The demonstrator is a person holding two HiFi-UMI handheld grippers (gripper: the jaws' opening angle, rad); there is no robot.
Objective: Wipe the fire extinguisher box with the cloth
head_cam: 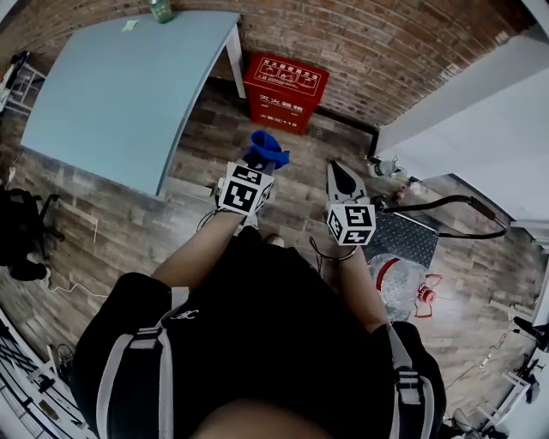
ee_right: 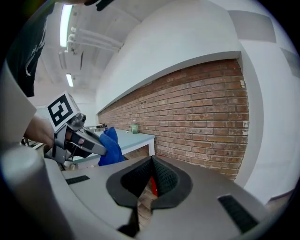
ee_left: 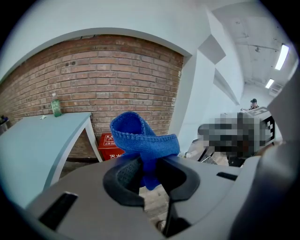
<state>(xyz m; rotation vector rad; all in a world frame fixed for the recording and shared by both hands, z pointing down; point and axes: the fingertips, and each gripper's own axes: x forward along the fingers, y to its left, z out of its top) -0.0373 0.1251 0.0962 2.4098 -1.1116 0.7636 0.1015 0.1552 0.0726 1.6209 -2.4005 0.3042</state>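
Brick wall at the back, wood-plank floor below. Against that wall, on the floor, just right of the table's white leg: red fire extinguisher box, well ahead of both grippers. Lies with its long axis along the wall, printed front facing out into the room, white characters on top and front alike. Lid down, so contents cannot be told. Shows again low under the table edge in the left gripper view, and as a thin red sliver behind the jaws in the right gripper view.

Nearer in, blue cloth bunched and standing up out of the left gripper, apart from the box. Jaws clamped on its lower fold, a loop of it rising above them. Same cloth seen from the side in the right gripper view.

Right gripper beside the left, held level with it, jaws closed tip to tip with no grip on anything.

Further out, light blue table to the left, green bottle upright at its far edge by the wall. To the right on the floor, clear plastic bag with red pieces inside, too crumpled to identify.
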